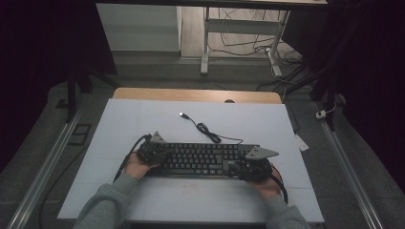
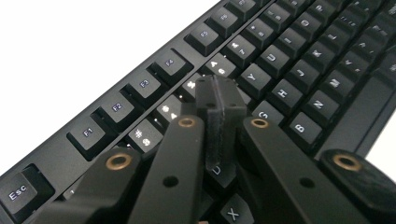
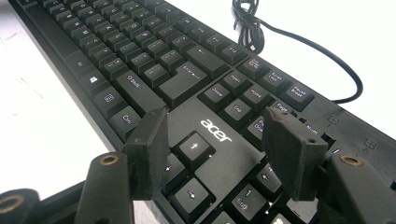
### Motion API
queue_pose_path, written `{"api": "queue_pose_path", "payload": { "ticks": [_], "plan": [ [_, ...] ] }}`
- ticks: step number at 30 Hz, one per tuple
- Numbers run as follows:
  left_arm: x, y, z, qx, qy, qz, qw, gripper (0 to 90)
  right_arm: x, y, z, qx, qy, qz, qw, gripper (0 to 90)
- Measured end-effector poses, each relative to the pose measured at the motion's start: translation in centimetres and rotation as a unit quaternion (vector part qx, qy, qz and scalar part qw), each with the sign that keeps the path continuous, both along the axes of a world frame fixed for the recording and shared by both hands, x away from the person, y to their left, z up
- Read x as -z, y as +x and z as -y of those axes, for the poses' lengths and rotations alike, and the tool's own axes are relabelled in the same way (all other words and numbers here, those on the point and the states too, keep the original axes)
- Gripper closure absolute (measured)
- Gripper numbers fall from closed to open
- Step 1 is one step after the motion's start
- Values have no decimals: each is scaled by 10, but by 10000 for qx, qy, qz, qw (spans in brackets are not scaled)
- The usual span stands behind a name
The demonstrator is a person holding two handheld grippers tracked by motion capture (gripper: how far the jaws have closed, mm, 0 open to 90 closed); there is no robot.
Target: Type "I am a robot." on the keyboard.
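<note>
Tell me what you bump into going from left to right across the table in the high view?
Left gripper with its jaws shut → black keyboard → right gripper with its jaws apart. The keyboard's cable lies farther back, so it is left out of the order.

— High view? 
— Above the near edge, facing forward and down at the desk (image 1: 143,119), far off.
— Gripper views? 
— Low, close, along each pair of fingers; sharing the keyboard (image 1: 203,159) with the high view.
</note>
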State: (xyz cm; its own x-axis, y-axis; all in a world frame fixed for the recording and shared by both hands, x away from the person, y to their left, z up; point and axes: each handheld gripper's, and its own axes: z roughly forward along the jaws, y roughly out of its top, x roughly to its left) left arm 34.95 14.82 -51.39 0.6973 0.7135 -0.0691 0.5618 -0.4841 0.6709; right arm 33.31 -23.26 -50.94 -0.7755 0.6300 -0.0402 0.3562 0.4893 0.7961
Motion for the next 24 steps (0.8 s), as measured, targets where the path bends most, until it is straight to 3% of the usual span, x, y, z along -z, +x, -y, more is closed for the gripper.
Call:
{"api": "queue_pose_path", "payload": {
  "ticks": [5, 10, 13, 16, 24],
  "plan": [
    [-13, -7, -10, -95, -298, 175, 9994, 880, 0, 0, 1, 11, 19, 17, 10000, 419],
    [-23, -16, -22, -211, -598, 250, 9977, 728, -1, -1, 1, 22, 31, 34, 10000, 419],
    [-28, -20, -27, -359, -652, 365, 9966, 582, -1, -1, 0, -19, 14, 44, 10000, 419],
    [-29, -20, -31, -444, -695, 355, 9960, 490, -1, -1, 0, -18, 31, 24, 10000, 419],
    [-27, -23, -37, -521, -653, 216, 9963, 406, -1, -1, 0, -15, 56, 35, 10000, 419]
  ]
}}
